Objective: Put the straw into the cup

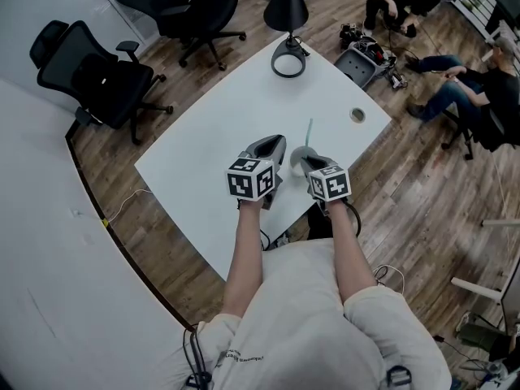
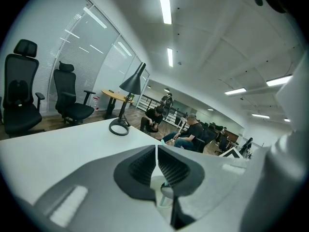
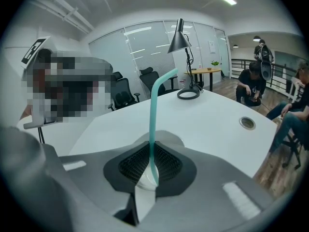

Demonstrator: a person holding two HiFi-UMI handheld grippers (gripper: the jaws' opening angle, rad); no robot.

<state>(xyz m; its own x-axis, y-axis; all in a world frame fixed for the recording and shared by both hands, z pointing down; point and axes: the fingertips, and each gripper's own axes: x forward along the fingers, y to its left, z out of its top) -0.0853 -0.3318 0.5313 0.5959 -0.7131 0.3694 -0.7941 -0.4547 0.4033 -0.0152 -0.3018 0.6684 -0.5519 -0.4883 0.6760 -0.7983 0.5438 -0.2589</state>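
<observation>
**Straw at the cup's mouth; release not yet done**

Nearest the camera, the person's forearms (image 1: 244, 254) reached out over the white bench (image 1: 203, 149), a tool in each hand. The right tool (image 3: 150, 153) was clamped on the teal straw (image 3: 153, 110). The straw stood close to upright between the pads, its bent top leaning off to one side. The left tool (image 2: 157, 151) had its jaws pressed together with nothing between them. In the head view it hung just beside the cup.

Just past both sets of jaws, the pale cup (image 1: 301, 159) stood on the bench between the two tools, near the bench's front edge. In the head view the straw rose straight out of the cup's top. The left gripper view showed a bit of teal at the rim. The right gripper view showed the straw's lower end over a pale oval, probably the cup's mouth.

By that reading the insertion was mostly done, though how deep the straw sat could not be told. What seemed left was for the right tool to let go and draw away without tipping the cup.

Farther off, the bench carried a round grommet (image 1: 357, 114) and a black desk lamp (image 1: 286, 23). Beyond were office chairs (image 1: 93, 75) on the wood floor and seated people (image 1: 463, 84).
</observation>
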